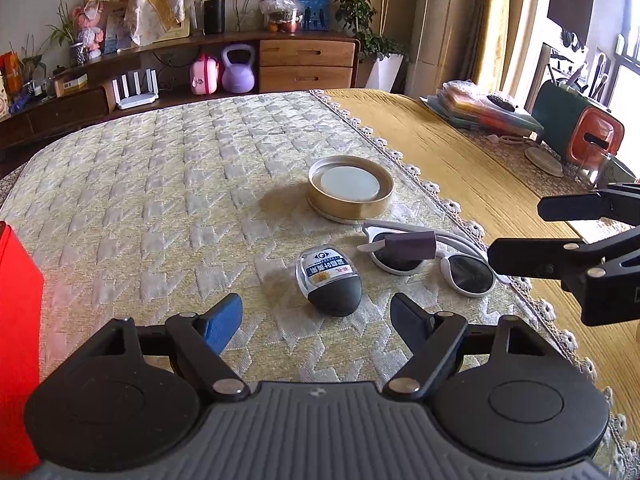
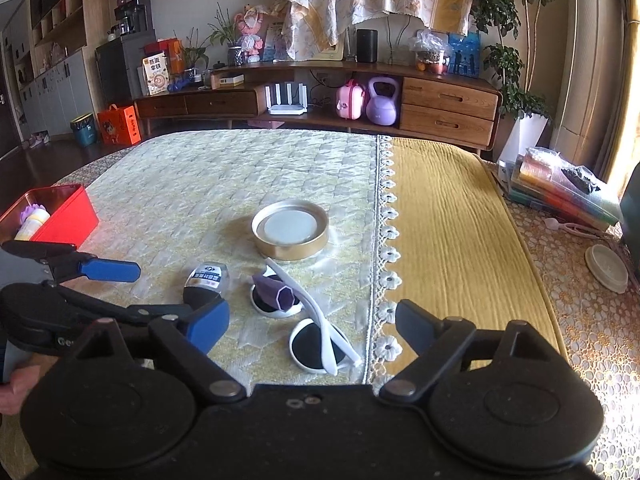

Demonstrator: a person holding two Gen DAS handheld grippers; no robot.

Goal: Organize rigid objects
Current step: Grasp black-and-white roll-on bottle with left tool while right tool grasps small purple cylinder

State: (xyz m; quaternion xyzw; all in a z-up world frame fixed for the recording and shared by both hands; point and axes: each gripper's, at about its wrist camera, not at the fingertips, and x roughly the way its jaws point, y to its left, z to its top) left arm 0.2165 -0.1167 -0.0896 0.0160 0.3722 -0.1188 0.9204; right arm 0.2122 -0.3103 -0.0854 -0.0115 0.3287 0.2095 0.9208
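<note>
A black and clear egg-shaped container (image 1: 330,280) (image 2: 206,282) lies on the pale quilted cloth, just ahead of my open left gripper (image 1: 316,306). To its right lie white sunglasses (image 1: 432,258) (image 2: 316,328) with a small purple hexagonal piece (image 1: 408,245) (image 2: 276,294) resting on them. My right gripper (image 2: 312,312) is open, its fingers spread on either side of the sunglasses without touching them. A round gold tin lid (image 1: 350,190) (image 2: 290,234) sits farther back. A red box (image 2: 60,212) stands at the left.
The red box holds a purple and pale bottle (image 2: 32,220). A yellow cloth (image 2: 448,220) with a lace edge covers the table's right half. A stack of books (image 2: 560,184), a white round lid (image 2: 606,268) and a green-orange container (image 1: 576,128) stand at the far right.
</note>
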